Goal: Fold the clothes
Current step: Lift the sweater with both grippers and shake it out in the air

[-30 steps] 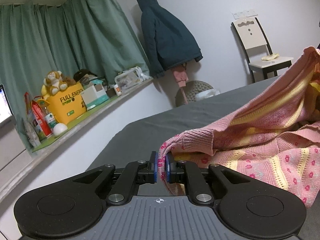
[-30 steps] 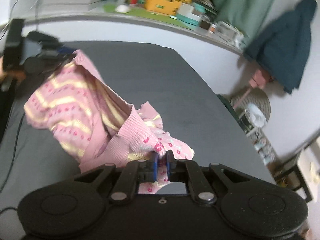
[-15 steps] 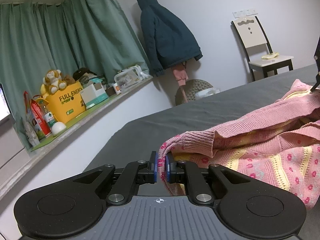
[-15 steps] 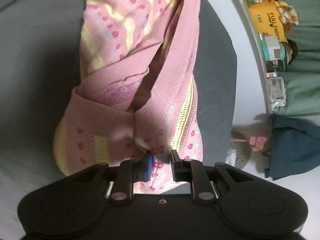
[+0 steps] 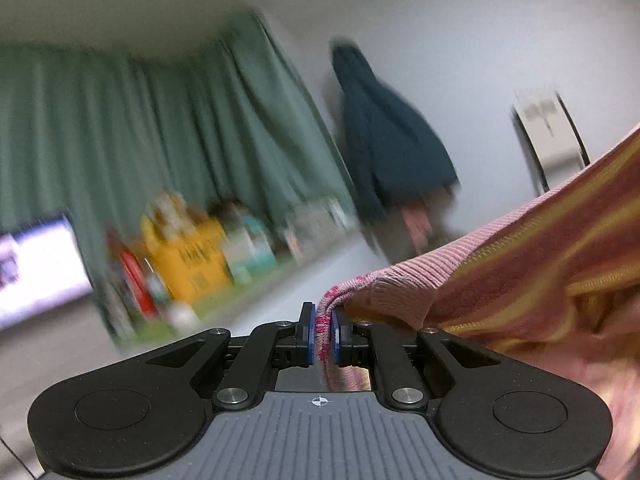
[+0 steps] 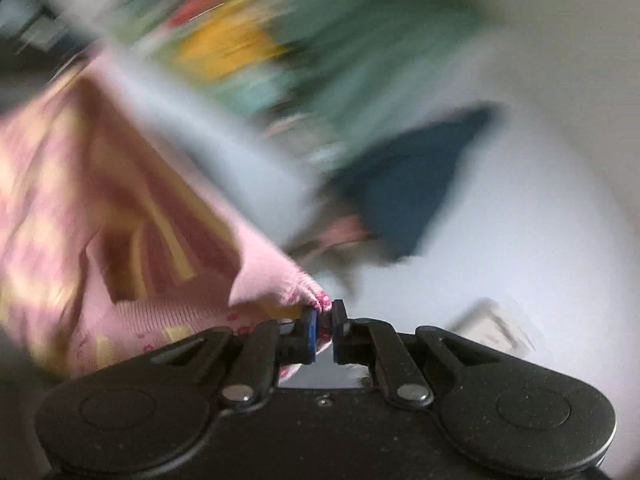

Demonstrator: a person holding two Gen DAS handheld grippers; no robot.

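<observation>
A pink knit sweater [image 5: 520, 264] with yellow stripes and red dots hangs in the air between both grippers. My left gripper [image 5: 324, 332] is shut on a ribbed corner of it, and the cloth stretches up to the right. In the right wrist view the same sweater [image 6: 120, 208] spreads to the left, and my right gripper [image 6: 325, 328] is shut on another corner of it. Both views are blurred by motion. The bed surface is out of sight.
Green curtains [image 5: 160, 140] hang behind a ledge with a yellow box [image 5: 192, 260] and other clutter. A dark blue jacket [image 5: 384, 148] hangs on the wall, and a chair back [image 5: 548, 136] stands at the right. A lit screen [image 5: 36, 268] is at far left.
Both grippers have swung upward with the sweater, lifting it off the dark bed. The views now tilt toward the wall and curtains, and both are blurred.
</observation>
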